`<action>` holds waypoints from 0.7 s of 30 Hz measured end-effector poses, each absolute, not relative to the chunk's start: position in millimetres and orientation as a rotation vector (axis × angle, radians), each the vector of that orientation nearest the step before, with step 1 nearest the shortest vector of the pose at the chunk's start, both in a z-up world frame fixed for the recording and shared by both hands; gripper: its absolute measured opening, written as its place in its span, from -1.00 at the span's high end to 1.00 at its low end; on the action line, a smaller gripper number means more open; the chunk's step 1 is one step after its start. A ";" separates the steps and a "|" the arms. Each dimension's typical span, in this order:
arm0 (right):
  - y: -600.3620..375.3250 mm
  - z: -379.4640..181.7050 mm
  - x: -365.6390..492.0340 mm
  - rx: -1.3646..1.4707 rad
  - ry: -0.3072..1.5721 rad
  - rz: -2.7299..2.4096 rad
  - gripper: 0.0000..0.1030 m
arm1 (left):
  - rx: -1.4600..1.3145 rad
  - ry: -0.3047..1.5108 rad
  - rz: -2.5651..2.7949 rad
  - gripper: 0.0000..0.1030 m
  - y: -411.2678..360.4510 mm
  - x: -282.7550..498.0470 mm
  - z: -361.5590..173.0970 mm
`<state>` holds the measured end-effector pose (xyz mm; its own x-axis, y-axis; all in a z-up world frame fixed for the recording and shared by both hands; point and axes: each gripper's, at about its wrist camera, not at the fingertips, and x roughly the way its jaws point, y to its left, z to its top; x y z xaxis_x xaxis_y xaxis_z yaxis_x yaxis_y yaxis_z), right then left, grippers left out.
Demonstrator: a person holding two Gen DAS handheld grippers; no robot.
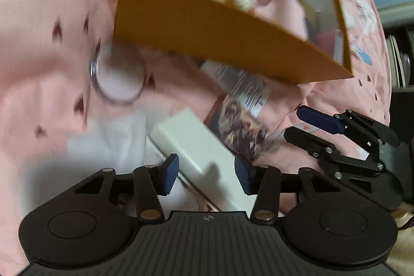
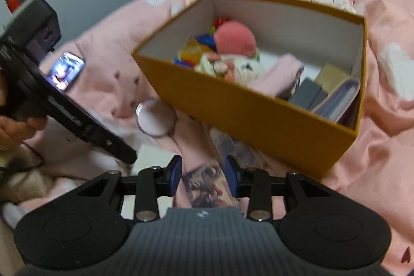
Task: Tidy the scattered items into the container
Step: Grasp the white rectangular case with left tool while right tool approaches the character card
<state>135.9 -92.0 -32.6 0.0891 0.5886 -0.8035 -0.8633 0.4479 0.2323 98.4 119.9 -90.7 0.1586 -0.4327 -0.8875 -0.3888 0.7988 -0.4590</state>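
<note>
Left gripper (image 1: 207,172): jaws apart, nothing pinched, white box (image 1: 191,146) lying in the gap at bottom centre of the left wrist view, pads not on it as far as I can tell. Right gripper (image 2: 203,176): jaws narrow, picture card (image 2: 207,185) sits between the pads at bottom centre of the right wrist view; looks clamped on it, but blur leaves the contact itself unclear. In the left view the right gripper's fingers (image 1: 318,118) show at right, just past the card's (image 1: 240,120) lower edge. Round compact (image 1: 116,74) lies loose on the pink bedding (image 1: 38,30), left of centre, just beside the near-left corner of the orange box (image 1: 207,38). That box is the container; it fills the upper middle of both views (image 2: 258,126) and already holds a pink plush (image 2: 234,38), a yellow toy (image 2: 191,53), a folded pink cloth (image 2: 279,74) and some books (image 2: 336,100) at its right end. Still out, by my read: white box, card, compact and a phone-like item (image 2: 67,69) at left of the right view. Step in hand, I judge: left takes the white box, right carries the card over. Advice: square the left pads on the white box's long sides before closing, since it sits skewed. Lift the card clear of the near wall before moving across. Drop into the free floor at the box's middle. Hands are close together, so stagger the moves.
</note>
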 end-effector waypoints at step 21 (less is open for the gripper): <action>-78.0 -122.6 172.0 -0.291 1.364 1.014 -0.13 | -0.837 1.518 -0.009 -0.51 108.9 104.6 -148.3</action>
<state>172.0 -78.0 -122.6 -0.1202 0.4272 -0.8961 -0.7349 0.5686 0.3696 104.6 108.9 -148.3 0.1088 -0.4964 -0.8613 -0.4861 0.7292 -0.4817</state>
